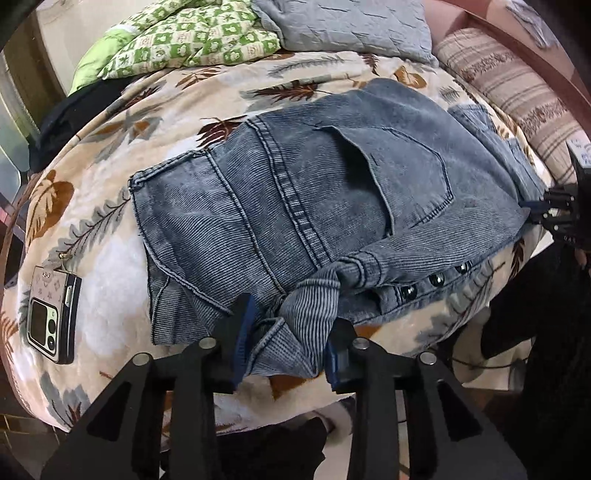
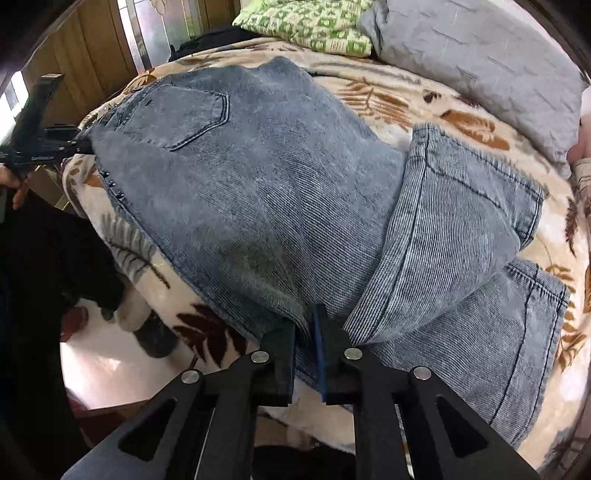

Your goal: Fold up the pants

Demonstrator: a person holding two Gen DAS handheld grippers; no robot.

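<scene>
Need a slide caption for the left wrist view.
Left gripper straddling a bunched corner of faded blue denim pants on a leaf-print fleece blanket.

Faded blue ribbed denim pants (image 1: pixel 325 192) with dark glossy metal studs (image 1: pixel 436 280) lie on a plush, leaf-printed fleece blanket (image 1: pixel 110 229); at nine o'clock, a phone (image 1: pixel 51 317) in a glossy patterned case; matt black plastic grippers.

Bare leaf-print blanket (image 1: pixel 110 295) left of the jeans (image 1: pixel 295 206), flip phone (image 1: pixel 51 314) near its edge, pillows (image 1: pixel 351 26) crowding the far side
</scene>
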